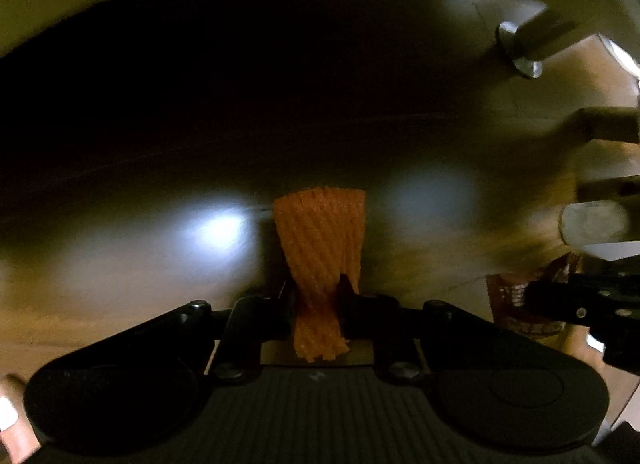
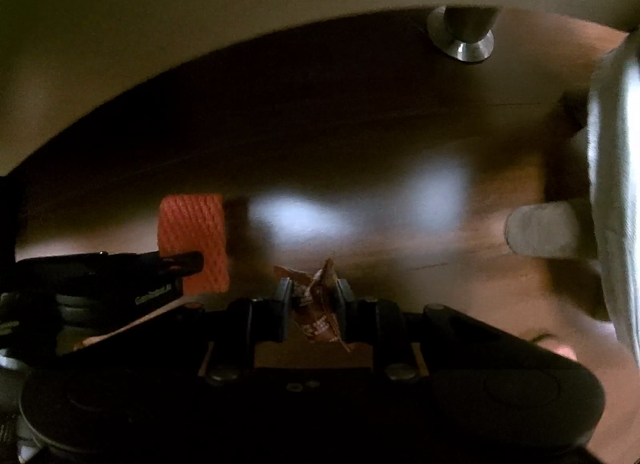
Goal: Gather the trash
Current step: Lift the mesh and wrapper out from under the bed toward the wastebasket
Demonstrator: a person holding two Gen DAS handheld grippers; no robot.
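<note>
The floor (image 2: 460, 272) is brown wood, and it looks smooth and shiny. Soft white spots of light (image 1: 218, 230) glow on it. Most of the room is dark, and the pictures are blurry. A big pale piece of furniture (image 2: 120, 44) curves over the top, with deep shadow under it. It stands on a round silver metal foot (image 2: 460, 38). At the right edge hangs some pale grey cloth (image 2: 612, 184).
</note>
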